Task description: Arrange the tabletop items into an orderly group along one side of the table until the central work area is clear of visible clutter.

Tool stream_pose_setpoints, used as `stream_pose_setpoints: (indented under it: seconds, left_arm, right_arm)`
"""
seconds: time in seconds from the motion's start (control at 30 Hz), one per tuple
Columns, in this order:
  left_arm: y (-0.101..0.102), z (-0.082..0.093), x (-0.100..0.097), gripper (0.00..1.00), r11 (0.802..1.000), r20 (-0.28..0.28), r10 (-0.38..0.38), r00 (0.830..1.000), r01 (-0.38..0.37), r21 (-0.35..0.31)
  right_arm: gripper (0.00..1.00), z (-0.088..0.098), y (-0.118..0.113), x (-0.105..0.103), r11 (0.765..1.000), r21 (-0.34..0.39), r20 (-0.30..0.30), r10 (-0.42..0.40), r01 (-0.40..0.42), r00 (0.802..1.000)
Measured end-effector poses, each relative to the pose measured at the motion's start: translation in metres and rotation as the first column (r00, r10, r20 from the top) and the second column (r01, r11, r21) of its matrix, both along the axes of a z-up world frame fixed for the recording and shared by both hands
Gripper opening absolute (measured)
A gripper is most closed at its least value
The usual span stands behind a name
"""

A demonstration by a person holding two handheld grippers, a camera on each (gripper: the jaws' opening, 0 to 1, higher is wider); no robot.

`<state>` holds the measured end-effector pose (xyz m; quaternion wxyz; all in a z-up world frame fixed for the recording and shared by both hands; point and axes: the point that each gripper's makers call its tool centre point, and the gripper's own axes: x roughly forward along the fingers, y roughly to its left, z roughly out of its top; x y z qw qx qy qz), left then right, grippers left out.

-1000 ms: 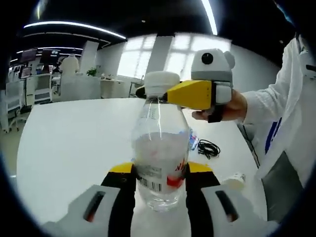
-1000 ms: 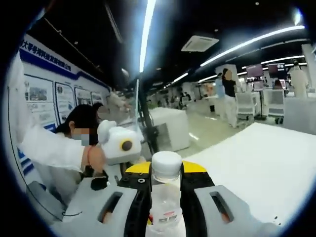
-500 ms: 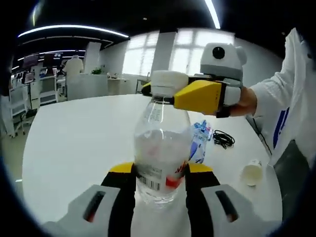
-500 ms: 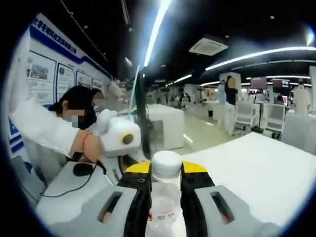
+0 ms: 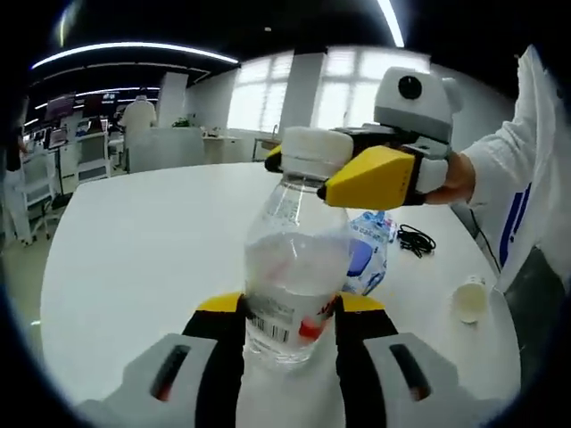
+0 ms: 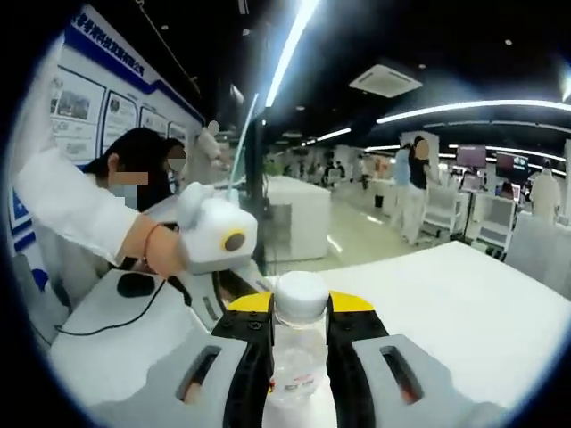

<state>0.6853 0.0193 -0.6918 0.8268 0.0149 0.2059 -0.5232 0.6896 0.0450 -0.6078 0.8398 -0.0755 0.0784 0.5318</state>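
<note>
A: The big white table (image 5: 134, 241) is mostly bare. What's on it?

B: A clear water bottle (image 5: 294, 285). The left gripper (image 5: 287, 314) is squeezed shut on its bottom part. The right gripper (image 6: 299, 308) is pinched shut on the white cap (image 5: 310, 153).

A: And behind it?

B: A blue crinkly packet (image 5: 368, 259), a black cable (image 5: 415, 239) and a tiny cup (image 5: 470, 299), near the far edge.

A: What could go wrong?

B: If both hands pull different ways, I think the bottle could slip or the cap twist off and spill.
</note>
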Motion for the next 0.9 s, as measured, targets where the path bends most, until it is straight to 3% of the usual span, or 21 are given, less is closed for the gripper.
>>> stream_pose_setpoints:
  seconds: [0.23,0.43,0.53,0.9]
  left_arm:
    - [0.0041,-0.0012,0.0020,0.40,1.000,-0.012,0.019,1.000,-0.019,-0.009]
    - [0.0058,-0.0018,0.0014,0.41,0.998,-0.040,0.048,0.998,-0.049,-0.034]
    - [0.0056,-0.0009,-0.0001,0.42,0.998,-0.044,0.043,0.998,-0.044,-0.040]
    - [0.0047,-0.0002,-0.0043,0.48,0.999,-0.056,0.040,0.998,-0.041,-0.030]
  right_arm:
    - [0.19,-0.0010,0.0061,-0.0015,0.999,-0.049,0.024,0.000,0.001,1.000]
    - [0.20,-0.0016,0.0065,-0.0017,0.998,-0.057,-0.005,-0.014,0.014,1.000]
    - [0.20,-0.0025,0.0060,-0.0034,0.997,-0.076,0.010,-0.010,0.010,1.000]
    - [0.25,0.0006,0.0072,-0.0054,0.998,-0.065,0.002,-0.016,0.016,1.000]
